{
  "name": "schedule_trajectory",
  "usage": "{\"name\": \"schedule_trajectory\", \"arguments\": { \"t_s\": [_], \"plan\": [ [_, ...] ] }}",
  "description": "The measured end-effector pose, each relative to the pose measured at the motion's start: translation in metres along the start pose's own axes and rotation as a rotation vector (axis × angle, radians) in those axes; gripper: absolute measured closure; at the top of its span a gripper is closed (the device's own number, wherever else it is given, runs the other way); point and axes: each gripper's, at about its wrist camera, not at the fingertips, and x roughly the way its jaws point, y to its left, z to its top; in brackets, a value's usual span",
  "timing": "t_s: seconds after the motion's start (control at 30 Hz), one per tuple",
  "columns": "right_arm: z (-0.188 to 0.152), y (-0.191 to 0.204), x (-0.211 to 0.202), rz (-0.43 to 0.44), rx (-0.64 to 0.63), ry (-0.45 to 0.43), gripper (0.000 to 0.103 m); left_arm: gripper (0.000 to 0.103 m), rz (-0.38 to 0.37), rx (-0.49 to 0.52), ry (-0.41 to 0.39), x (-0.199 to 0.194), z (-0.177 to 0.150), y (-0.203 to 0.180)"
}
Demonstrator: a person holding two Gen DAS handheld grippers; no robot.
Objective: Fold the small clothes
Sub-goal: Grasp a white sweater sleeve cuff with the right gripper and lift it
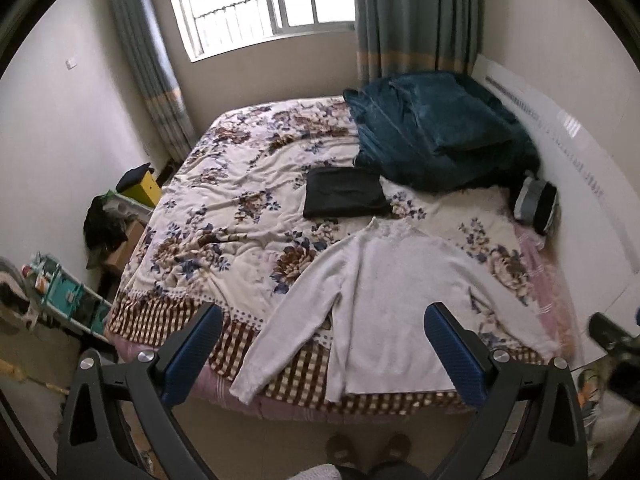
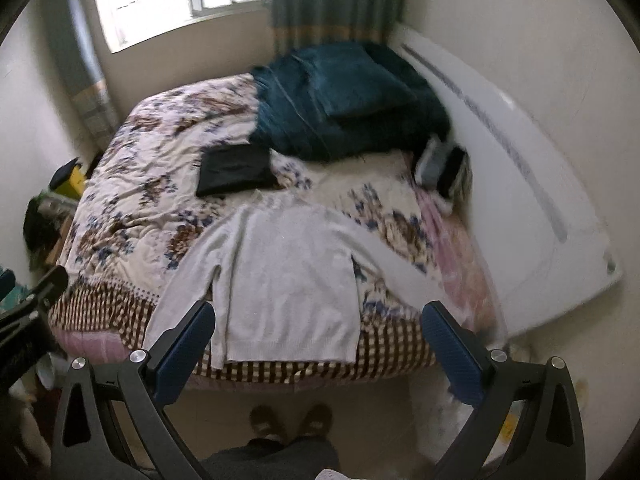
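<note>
A white long-sleeved sweater [image 1: 384, 292] lies spread flat on the near part of the bed, hem at the bed's front edge, sleeves out to both sides; it also shows in the right wrist view [image 2: 288, 280]. A folded black garment [image 1: 344, 192] lies beyond its collar, also in the right wrist view [image 2: 236, 170]. My left gripper [image 1: 324, 320] is open and empty, held above the floor in front of the sweater's hem. My right gripper [image 2: 318, 318] is open and empty at about the same height to the right; part of it shows at the left view's right edge [image 1: 612, 336].
The bed has a floral cover [image 1: 240, 200] with a checked border. A teal blanket pile [image 1: 440, 132] sits at the far right by the white headboard [image 1: 580, 184]. Striped folded clothes [image 1: 536, 204] lie by it. Clutter and boxes [image 1: 112, 224] stand left of the bed. My feet [image 1: 368, 448] are below.
</note>
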Motion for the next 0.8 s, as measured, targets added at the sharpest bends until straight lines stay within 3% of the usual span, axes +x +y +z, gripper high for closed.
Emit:
{"name": "schedule_trajectory", "arguments": {
  "t_s": [0.23, 0.27, 0.4, 0.47, 0.53, 0.6, 0.8],
  "plan": [
    [-0.01, -0.067, 0.159, -0.114, 0.22, 0.094, 0.0, 0.0, -0.018, 0.074, 0.122, 0.137, -0.001, -0.056],
    [-0.015, -0.083, 0.185, -0.12, 0.256, 0.115, 0.0, 0.0, -0.02, 0.075, 0.129, 0.144, -0.006, -0.061],
    [-0.047, -0.154, 0.305, -0.094, 0.466, 0.237, 0.001, 0.0, 0.019, 0.093, 0.229, 0.235, -0.019, -0.108],
    [-0.07, -0.19, 0.362, -0.06, 0.577, 0.294, 0.007, 0.0, 0.046, 0.111, 0.273, 0.266, -0.028, -0.124],
    [-0.097, -0.229, 0.418, -0.026, 0.699, 0.349, 0.023, 0.0, 0.066, 0.13, 0.345, 0.308, -0.041, -0.143],
    [-0.126, -0.264, 0.454, -0.02, 0.83, 0.36, 0.032, 0.0, 0.072, 0.144, 0.408, 0.348, -0.053, -0.163],
    [-0.202, -0.354, 0.544, -0.092, 1.208, 0.296, 0.032, 0.0, 0.075, 0.195, 0.484, 0.435, -0.077, -0.198]
  ]
}}
